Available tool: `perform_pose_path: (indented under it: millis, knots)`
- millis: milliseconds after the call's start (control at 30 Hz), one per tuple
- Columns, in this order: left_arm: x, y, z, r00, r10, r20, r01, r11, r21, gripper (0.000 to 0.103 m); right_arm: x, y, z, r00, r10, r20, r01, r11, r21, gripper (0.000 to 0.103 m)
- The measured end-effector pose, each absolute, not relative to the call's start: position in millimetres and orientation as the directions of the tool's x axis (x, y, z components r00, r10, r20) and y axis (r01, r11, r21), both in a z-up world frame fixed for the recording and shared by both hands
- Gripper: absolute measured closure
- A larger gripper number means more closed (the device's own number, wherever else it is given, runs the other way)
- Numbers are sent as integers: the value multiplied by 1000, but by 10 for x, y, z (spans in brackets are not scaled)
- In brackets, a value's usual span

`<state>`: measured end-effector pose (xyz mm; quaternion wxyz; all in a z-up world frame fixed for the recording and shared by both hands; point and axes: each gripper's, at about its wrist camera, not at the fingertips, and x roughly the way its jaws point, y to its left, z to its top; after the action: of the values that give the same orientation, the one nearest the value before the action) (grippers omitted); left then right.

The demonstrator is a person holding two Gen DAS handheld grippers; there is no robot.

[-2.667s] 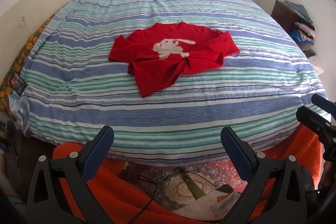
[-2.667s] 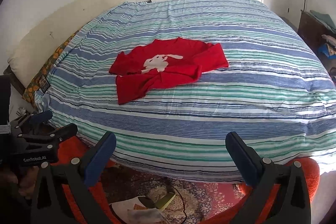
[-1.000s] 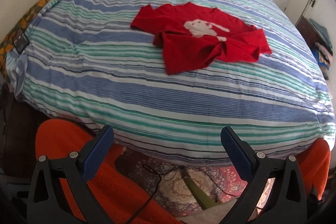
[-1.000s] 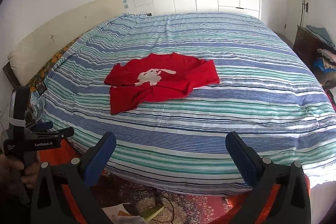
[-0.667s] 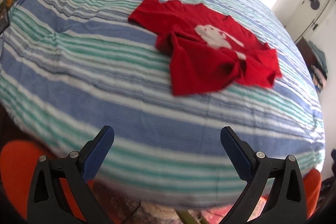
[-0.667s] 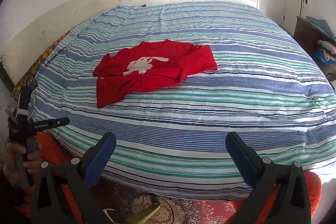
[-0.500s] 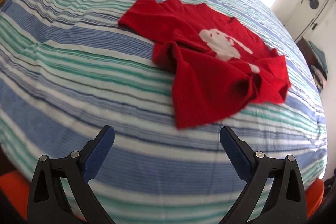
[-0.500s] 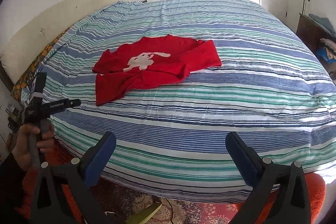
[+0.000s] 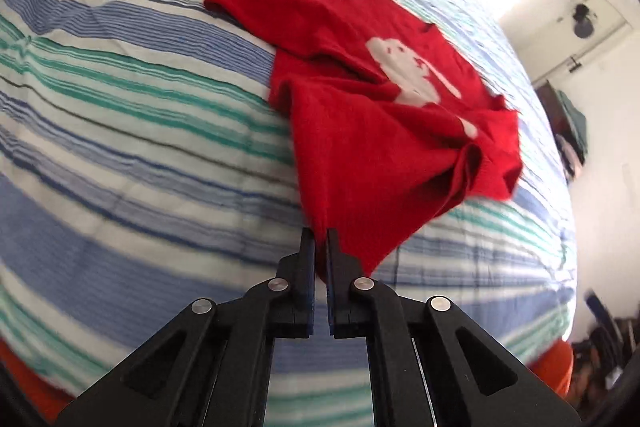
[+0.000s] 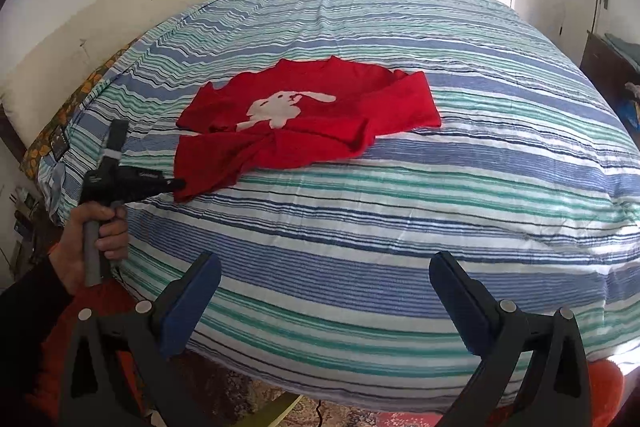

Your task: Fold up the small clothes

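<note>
So the left gripper has just snapped closed on the near corner of the red t-shirt, which lies crumpled on the striped bed. The right gripper hangs wide open over the bed's near edge, well short of the shirt.

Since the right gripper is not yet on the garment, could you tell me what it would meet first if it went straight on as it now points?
Most likely the striped bedspread; the red shirt lies farther up, left of that line.
</note>
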<state>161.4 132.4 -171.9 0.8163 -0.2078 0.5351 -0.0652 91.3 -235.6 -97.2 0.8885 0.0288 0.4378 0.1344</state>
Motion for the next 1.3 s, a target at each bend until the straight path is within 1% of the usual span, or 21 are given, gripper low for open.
perform_pose_path:
  millis: [67,133,167,233,267,333,500,600,667,700,733,800,833,867,967,1000,1033,1100,1200,1267,1300]
  knots:
    - [1520,1358,-1736,415,-322,-851,-114,910,-399,101,1139,-2345,-1160,558,296,-775,-230,953,198,0]
    - [1509,1344,-1849,415,-285,-864,-124,923,-364,100,1443,-2337,-1461,512,369,-776,-231,929,290,1]
    - [1506,1346,-1924,411,-286,-865,-137,919,-369,100,1616,-2341,-1636,479,412,-775,-204,911,359,2]
    - [1538,1369,-2069,400,-308,-863,-170,900,-401,100,1949,-2339,-1996,422,536,-731,-124,833,539,18]
    - [1544,1380,-2101,399,-313,-862,-176,896,-407,100,2078,-2340,-2154,412,585,-699,-85,788,610,22]
    - [1563,1399,-2130,403,-321,-857,-175,892,-417,100,2263,-2306,-2371,430,632,-644,-22,721,693,27]
    - [1591,1454,-2167,417,-345,-841,-171,879,-445,100,2446,-2262,-2529,526,667,-528,21,611,792,27]
    - [1595,1553,-2179,431,-367,-824,-197,853,-483,100,2585,-2348,-2506,564,684,-462,56,527,848,29]
    - [1597,1583,-2190,436,-369,-821,-205,847,-490,100,2681,-2398,-2381,548,768,-331,-15,405,914,29]
    - [1601,1575,-2199,434,-369,-822,-205,847,-489,100,2728,-2387,-2283,514,808,-287,-69,372,926,29]
    - [1598,1568,-2208,431,-366,-825,-205,851,-484,100,2764,-2368,-2182,472,838,-273,-117,367,923,29]
    - [1626,1515,-2217,425,-350,-835,-197,864,-463,99,2798,-2370,-2026,420,852,-313,-173,414,894,28]
    - [1635,1500,-2215,424,-345,-837,-194,869,-456,99,2808,-2394,-2005,416,839,-352,-171,452,875,26]
    - [1645,1479,-2215,424,-338,-840,-191,873,-448,99,2806,-2421,-2023,418,814,-404,-146,499,854,26]
    - [1655,1466,-2217,425,-329,-844,-190,879,-438,99,2769,-2457,-2219,384,773,-504,-50,563,825,26]
    - [1654,1468,-2219,425,-328,-844,-189,879,-437,99,2744,-2468,-2309,370,747,-553,1,595,804,26]
    - [1652,1469,-2221,426,-327,-844,-188,880,-436,99,2705,-2492,-2393,363,740,-567,40,595,802,26]
    - [1651,1463,-2224,427,-323,-845,-183,884,-431,99,2574,-2535,-2518,366,752,-549,92,557,825,26]
    - [1671,1437,-2238,424,-314,-850,-179,890,-418,99,2377,-2521,-2641,344,755,-558,131,550,825,26]
    - [1678,1436,-2249,424,-311,-850,-183,890,-417,98,2316,-2384,-2670,301,767,-567,117,560,820,28]
    - [1679,1435,-2251,425,-310,-850,-185,890,-417,98,2333,-2297,-2660,292,755,-587,90,589,803,32]
